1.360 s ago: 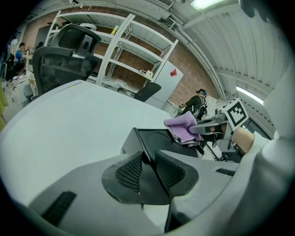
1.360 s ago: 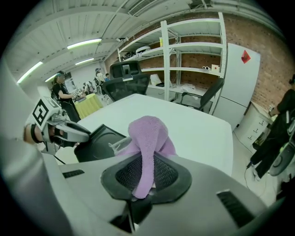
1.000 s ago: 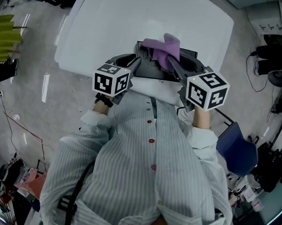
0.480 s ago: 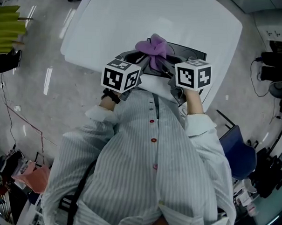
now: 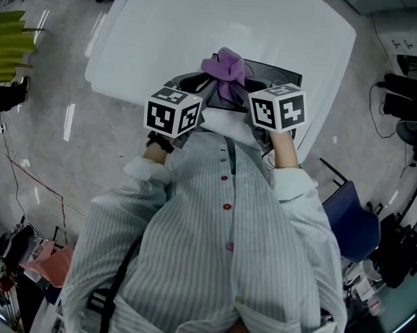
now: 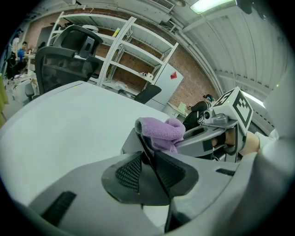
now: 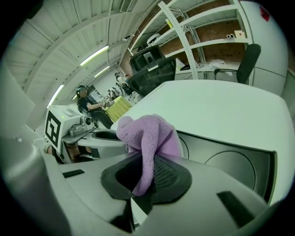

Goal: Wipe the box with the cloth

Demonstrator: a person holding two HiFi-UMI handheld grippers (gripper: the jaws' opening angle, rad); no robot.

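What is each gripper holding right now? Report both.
Left gripper: shut on the thin wall of the dark grey box.
Right gripper: shut on the purple fleece cloth.

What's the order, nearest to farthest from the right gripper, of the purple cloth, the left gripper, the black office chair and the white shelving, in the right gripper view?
1. purple cloth, clamped in the right gripper's jaws.
2. left gripper, just left of the cloth.
3. black office chair, beyond the table's far edge.
4. white shelving, behind the chair.
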